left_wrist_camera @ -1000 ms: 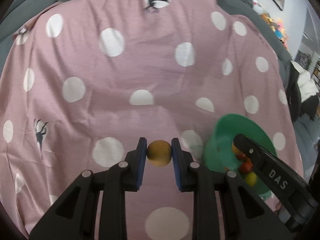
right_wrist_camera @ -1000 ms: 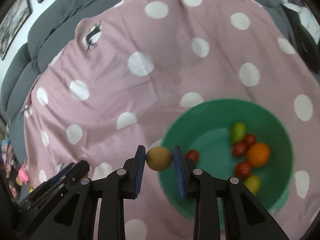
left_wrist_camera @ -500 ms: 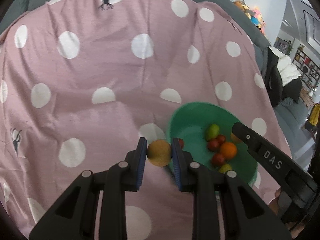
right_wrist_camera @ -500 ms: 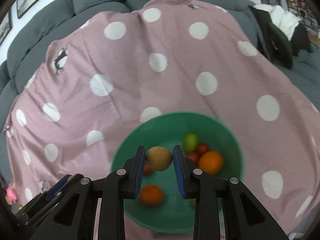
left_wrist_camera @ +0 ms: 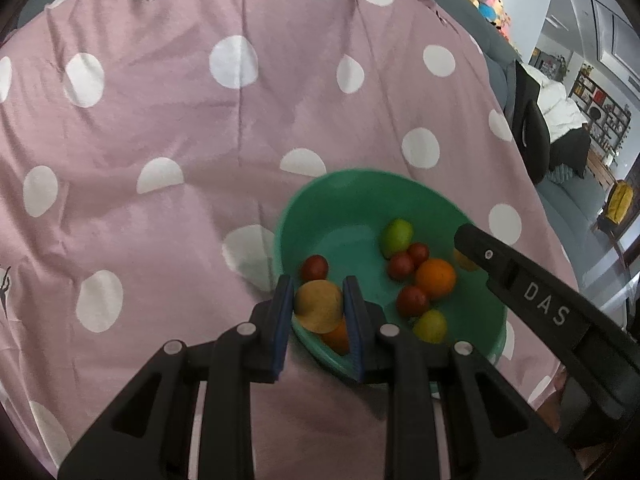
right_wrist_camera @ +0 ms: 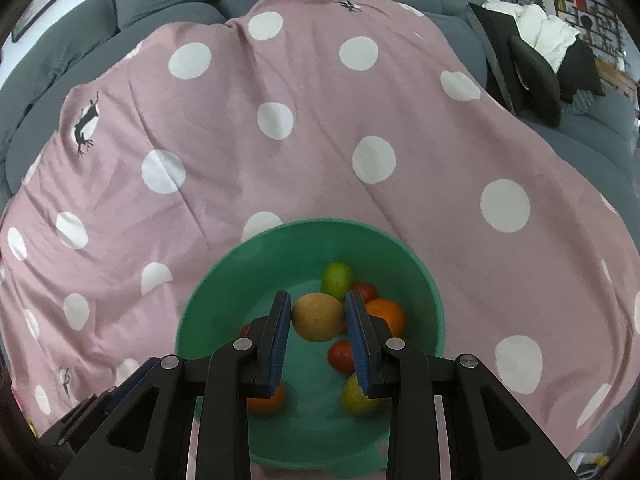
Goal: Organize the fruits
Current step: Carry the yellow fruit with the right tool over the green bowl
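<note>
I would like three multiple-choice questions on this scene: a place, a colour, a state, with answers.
1. The right gripper holds its brown fruit: A) above the green bowl; B) on the sofa; C) beside a plate.
2. The dots on the pink cloth are: A) black; B) white; C) yellow.
3. The left gripper is: A) open, empty; B) shut on a spoon; C) shut on a second brown fruit.
Answers: 1 A, the bowl lies under it; 2 B, white circles all over; 3 C, jaws press both its sides.

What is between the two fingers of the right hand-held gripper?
A tan round fruit sits clamped between them, above the green bowl, in the right wrist view.
</note>
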A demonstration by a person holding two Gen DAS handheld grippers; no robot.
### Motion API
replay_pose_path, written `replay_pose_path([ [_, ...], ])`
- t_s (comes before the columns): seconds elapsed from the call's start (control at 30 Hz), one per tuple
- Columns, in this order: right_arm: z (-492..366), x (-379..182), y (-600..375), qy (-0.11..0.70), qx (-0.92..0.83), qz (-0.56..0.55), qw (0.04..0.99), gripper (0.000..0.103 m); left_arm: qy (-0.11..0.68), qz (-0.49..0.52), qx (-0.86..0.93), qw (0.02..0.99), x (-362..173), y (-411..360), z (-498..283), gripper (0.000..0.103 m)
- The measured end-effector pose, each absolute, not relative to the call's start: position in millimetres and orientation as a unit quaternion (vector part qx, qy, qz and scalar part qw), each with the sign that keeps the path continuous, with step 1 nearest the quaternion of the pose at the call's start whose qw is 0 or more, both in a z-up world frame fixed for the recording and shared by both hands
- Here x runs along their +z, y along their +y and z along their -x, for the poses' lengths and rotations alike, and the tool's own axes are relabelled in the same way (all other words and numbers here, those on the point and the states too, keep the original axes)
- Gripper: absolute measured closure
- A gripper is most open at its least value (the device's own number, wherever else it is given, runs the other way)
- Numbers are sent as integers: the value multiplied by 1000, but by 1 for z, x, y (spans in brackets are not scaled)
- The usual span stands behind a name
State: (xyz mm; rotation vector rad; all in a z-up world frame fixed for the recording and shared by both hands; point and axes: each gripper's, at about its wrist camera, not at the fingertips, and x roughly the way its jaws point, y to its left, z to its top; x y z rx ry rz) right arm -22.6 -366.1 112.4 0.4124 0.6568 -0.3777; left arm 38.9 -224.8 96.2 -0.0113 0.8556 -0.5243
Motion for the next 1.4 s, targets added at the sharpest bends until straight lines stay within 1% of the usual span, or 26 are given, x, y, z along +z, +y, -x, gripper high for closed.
replay_pose_path([
  [0.8, 17, 89, -381, 359, -203, -201, 888, 73, 415, -26, -260, 872, 82, -250, -36, 78],
  [1.4, 13, 79, -386, 379, -202, -203, 880, 73, 426, -24, -272, 862, 74, -254, -36, 78],
])
